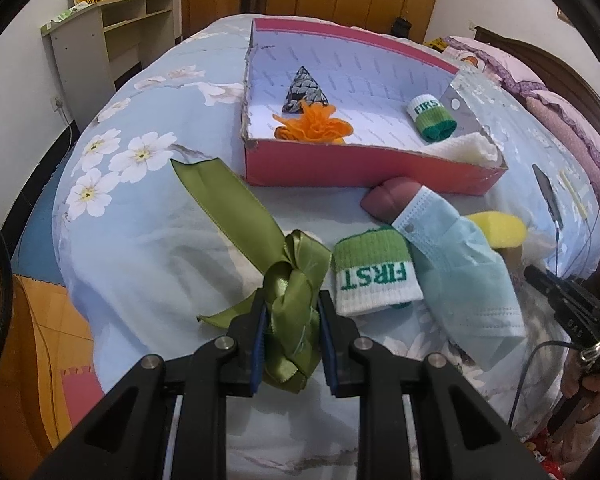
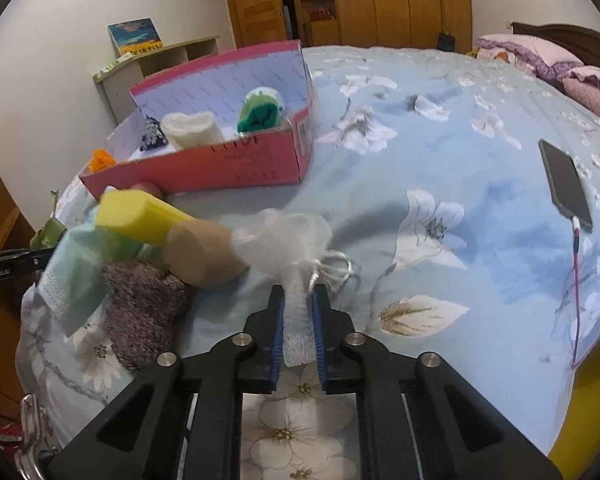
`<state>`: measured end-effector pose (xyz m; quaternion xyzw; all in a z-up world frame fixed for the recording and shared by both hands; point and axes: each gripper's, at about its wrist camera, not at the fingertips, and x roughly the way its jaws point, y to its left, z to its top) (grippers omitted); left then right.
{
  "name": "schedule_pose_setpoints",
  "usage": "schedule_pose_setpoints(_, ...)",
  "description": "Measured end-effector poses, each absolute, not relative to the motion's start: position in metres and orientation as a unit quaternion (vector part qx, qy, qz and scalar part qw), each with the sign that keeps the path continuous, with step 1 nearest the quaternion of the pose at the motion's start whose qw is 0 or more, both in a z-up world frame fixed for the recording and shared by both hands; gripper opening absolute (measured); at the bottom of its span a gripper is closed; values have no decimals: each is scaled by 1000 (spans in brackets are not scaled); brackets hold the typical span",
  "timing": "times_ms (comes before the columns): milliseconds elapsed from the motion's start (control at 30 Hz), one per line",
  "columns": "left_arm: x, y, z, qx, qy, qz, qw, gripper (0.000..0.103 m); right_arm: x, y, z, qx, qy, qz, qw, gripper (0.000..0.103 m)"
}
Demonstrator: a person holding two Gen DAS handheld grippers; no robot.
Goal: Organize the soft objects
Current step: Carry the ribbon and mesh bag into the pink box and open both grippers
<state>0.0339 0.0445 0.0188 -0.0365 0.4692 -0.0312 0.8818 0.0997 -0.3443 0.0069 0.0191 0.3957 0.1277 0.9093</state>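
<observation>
My left gripper [image 1: 291,304] is shut on the knot of a green satin ribbon [image 1: 236,216] that trails away over the flowered bedspread. Right of it lie a rolled green-and-white sock [image 1: 374,276], a light blue face mask [image 1: 464,276], a mauve sponge [image 1: 392,198] and a yellow sponge [image 1: 500,230]. My right gripper [image 2: 299,296] is shut on the neck of a white mesh pouch [image 2: 284,240] resting on the bed. Left of the pouch sit a tan sponge [image 2: 202,254], the yellow sponge [image 2: 140,214], a grey knit sock [image 2: 142,312] and the mask [image 2: 74,284].
A red cardboard box [image 1: 340,164] on the bed holds an orange fabric flower [image 1: 312,124], a patterned triangle, a second rolled sock [image 1: 430,116] and white cloth. A phone [image 2: 566,182] on a cable lies on the bedspread at right. Pillows, a shelf and wardrobes stand beyond.
</observation>
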Motion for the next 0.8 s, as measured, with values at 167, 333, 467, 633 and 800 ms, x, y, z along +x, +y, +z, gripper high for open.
schedule_pose_setpoints(167,33,46,25,-37,460,-32,886,24,94,-342,24,15,374,135,917,12)
schedule_pose_setpoints(333,34,45,27,-36,458,-31,888,24,90,-340,37,18,359,146,922,12)
schedule_pose_setpoints(467,37,44,30,-36,456,-31,889,24,91,-338,43,18,354,151,923,12)
schedule_pose_setpoints(633,42,44,35,-35,450,-32,892,24,93,-337,49,19,350,157,923,12)
schedule_pose_setpoints(800,50,45,40,-37,447,-35,893,24,97,-334,56,17,344,162,925,12)
